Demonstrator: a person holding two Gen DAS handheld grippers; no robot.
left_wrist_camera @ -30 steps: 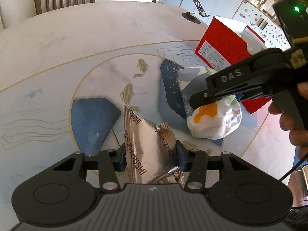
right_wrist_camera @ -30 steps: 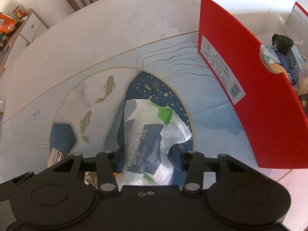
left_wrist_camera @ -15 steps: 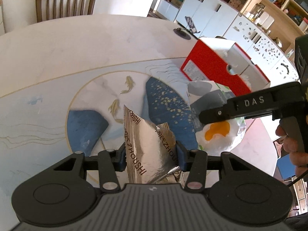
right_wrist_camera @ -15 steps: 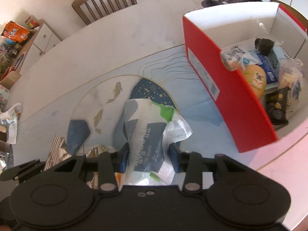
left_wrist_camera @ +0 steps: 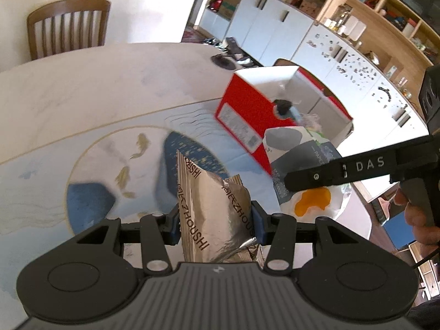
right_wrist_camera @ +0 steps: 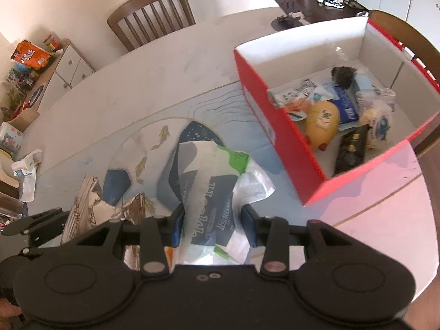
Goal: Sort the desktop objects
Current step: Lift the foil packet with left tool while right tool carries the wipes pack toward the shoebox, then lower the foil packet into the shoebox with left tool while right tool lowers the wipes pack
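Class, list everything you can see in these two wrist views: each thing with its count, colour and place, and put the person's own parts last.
Silver foil packet: one, silver with dark lettering, between the left gripper's pads.
Tissue pack: one, white, navy and green, between the right gripper's pads.
Red box: one, red outside, white inside, open, on the table, holding several small items.
Yellow toy: one, yellow, in the box.
Black tube: one, black, in the box.
Table: one, white with a blue fish pattern.
Chair: one, brown wood, beyond the table.
Left gripper: black, shut on the packet.
Right gripper: black, shut on the pack.
Hand: one, holding the right gripper's handle.
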